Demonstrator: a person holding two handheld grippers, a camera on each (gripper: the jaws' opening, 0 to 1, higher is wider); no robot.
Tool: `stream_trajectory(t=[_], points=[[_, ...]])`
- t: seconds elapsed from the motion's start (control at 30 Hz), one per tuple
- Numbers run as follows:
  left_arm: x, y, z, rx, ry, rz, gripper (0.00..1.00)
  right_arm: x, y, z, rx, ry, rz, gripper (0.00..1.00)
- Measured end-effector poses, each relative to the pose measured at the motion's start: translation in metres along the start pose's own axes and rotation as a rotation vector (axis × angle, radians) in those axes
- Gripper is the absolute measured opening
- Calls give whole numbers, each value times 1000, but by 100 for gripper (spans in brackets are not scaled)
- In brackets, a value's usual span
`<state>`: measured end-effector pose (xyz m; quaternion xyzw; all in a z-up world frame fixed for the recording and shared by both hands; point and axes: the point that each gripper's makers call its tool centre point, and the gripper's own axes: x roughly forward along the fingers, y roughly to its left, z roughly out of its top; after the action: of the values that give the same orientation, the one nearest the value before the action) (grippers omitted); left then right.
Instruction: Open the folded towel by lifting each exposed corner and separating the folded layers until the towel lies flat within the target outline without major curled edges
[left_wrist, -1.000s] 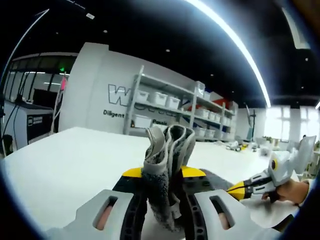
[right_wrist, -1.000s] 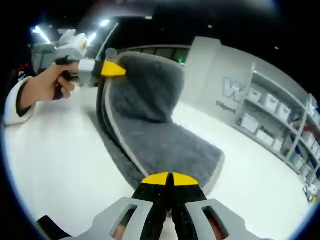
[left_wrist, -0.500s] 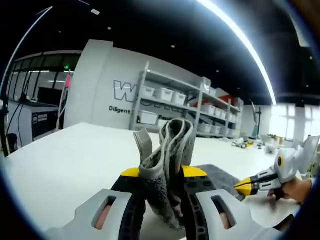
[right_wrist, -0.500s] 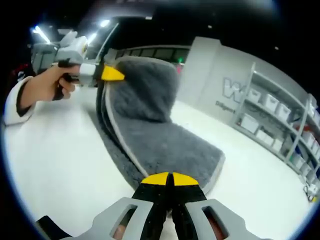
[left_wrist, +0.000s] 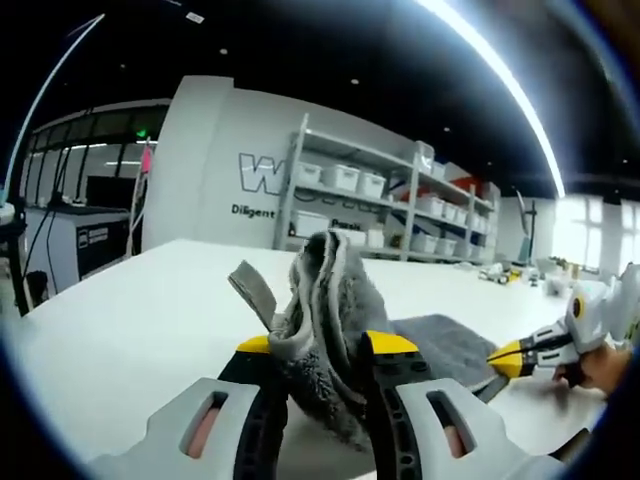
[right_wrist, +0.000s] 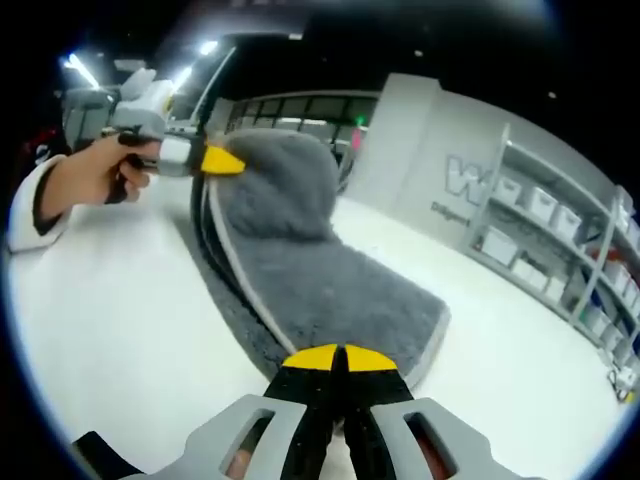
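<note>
Two corners of the grey towel (right_wrist: 320, 290) are pinched: my left gripper (left_wrist: 318, 372) has lowered its raised bunch toward the worktop (right_wrist: 100, 300), my right gripper (right_wrist: 343, 372) clamps the near edge; unfolding continues.

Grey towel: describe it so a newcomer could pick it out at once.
On the white table, between the two yellow-tipped tools, lies the grey towel. It is the one soft, fluffy thing there, pale-edged, one end raised by the left hand-held gripper, the near end pinched by the right hand-held gripper.

White table (left_wrist: 120, 330); bin-stocked shelving (left_wrist: 360, 205)
</note>
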<state>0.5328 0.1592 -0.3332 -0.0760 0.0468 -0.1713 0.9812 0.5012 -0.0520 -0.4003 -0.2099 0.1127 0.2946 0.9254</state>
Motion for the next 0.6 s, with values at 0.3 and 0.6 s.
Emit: stream_trajectory(t=[0.3, 0.6], points=[[2, 9, -8, 15, 41, 31, 29, 0, 0, 0, -3, 0, 1, 0], [0, 20, -13, 29, 66, 74, 35, -1, -1, 1, 18, 1, -7, 0]])
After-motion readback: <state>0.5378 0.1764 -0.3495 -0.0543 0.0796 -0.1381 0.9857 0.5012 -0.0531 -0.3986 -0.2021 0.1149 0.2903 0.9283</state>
